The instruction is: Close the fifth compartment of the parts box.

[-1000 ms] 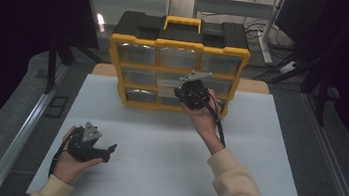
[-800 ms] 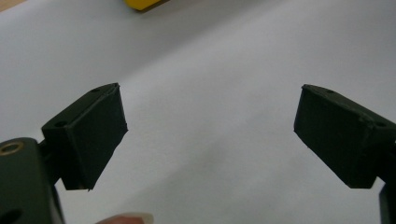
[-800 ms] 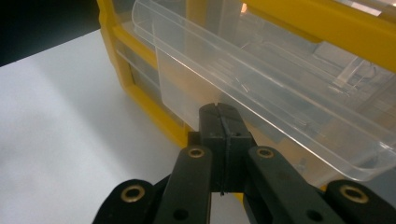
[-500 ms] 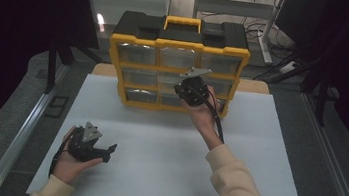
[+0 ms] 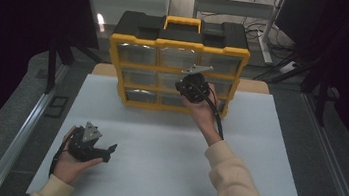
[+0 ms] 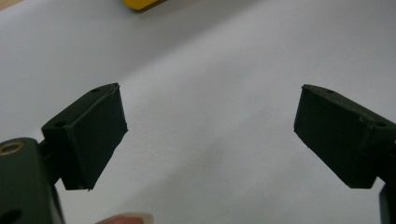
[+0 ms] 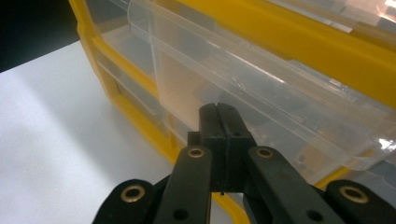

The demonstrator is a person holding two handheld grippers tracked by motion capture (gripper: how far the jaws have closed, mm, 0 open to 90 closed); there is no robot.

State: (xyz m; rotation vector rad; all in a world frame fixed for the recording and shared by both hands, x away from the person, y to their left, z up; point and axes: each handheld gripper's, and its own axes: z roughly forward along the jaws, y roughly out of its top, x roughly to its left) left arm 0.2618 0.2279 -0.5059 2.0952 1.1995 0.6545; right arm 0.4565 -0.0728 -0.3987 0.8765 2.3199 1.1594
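The landmark is the yellow plastic organiser case (image 5: 176,63) with a black top, a yellow carry handle and clear plastic drawers; it stands upright at the far edge of the white table mat (image 5: 156,146), drawer fronts facing the person.

Right gripper (image 5: 191,87): raised against the front of the case, level with the middle row of drawers and right of the case's centre. In the right gripper view the two black jaws are pressed together with nothing between them (image 7: 222,126) — their tips sit at the lip of a clear plastic drawer (image 7: 261,79). Whether the tips actually touch the drawer cannot be told.

Left gripper (image 5: 98,150): held low over the mat, well apart from the case, in front of its left end. Its jaws stand wide apart and empty (image 6: 210,135) — only bare mat shows between them, with a yellow corner of the case at the top edge of the left gripper view.

A black cable runs from the right gripper back along the person's cream sleeve (image 5: 238,181).
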